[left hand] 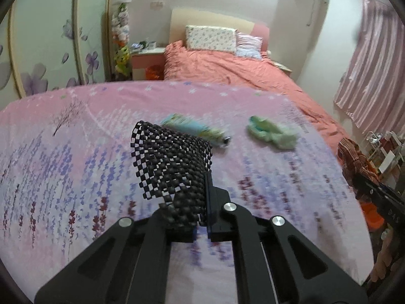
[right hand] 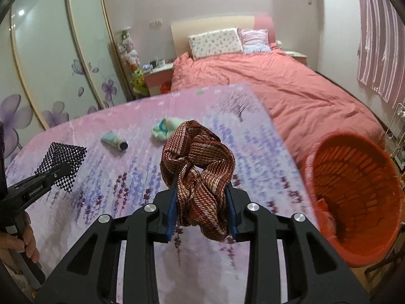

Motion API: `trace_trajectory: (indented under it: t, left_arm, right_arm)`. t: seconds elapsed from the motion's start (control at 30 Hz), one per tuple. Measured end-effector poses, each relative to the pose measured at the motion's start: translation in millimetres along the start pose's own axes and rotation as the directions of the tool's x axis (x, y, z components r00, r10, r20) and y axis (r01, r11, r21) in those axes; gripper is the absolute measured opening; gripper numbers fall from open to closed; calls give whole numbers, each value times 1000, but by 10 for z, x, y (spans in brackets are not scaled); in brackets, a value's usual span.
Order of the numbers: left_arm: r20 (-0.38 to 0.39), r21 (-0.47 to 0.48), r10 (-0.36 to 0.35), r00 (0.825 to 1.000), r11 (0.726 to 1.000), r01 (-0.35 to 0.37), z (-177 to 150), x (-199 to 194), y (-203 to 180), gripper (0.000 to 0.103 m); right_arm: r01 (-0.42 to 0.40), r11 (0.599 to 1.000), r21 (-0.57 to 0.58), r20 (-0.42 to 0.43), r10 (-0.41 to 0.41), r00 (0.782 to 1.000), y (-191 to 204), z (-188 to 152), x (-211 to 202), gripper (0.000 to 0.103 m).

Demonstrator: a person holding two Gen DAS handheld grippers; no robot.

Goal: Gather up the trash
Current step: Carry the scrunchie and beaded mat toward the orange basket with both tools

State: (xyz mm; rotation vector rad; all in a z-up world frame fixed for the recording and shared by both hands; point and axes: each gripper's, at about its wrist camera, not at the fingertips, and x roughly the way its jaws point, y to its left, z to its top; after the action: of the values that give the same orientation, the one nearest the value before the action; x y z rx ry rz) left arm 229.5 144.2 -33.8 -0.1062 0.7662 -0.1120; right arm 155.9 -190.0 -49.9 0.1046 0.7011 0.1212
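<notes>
A black-and-white checkered cloth (left hand: 172, 162) is pinched tight in the left gripper (left hand: 202, 190) at the centre of the left wrist view, held up off the pink flowered sheet (left hand: 76, 152). A red-brown woven scarf (right hand: 200, 172) is clamped between the blue pads of the right gripper (right hand: 201, 202), mid-frame in the right wrist view. A small tube (right hand: 114, 141) and a crumpled green cloth (right hand: 164, 128) are left lying on the sheet further back, slightly apart. An orange basket (right hand: 354, 190) is seen at the right edge, beside the sheet.
</notes>
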Motion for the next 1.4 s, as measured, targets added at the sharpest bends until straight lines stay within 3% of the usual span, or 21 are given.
trace_trajectory:
  t: [0.3,0.5,0.8,1.1,1.4]
  left_arm:
    - [63,100,-111,992,989,104,83,-369,-704,6]
    - [68,182,-204,977,965,188,72,-502,-1269,6]
    - [40,282,-326,945,911,302,-9,-540,-2046,6]
    - [-32,358,-430,902,838,412,-120,-367,-2828,6]
    - [-135,411,-476,869,771,486,-229,23,-3556,6]
  right_arm:
    - [51,998,25,78,-53,996,-291,52,-369,32]
    - [93,994,52,105,-98,990,-508,15,-524,32]
    - [145,982,122,133,-161,978,-968,-10,-672,32]
    - [201,959,200,133,-229,964,-1434,-40,-704,32]
    - [192,931,311,85,-229,970,-1994,-89,-553,35]
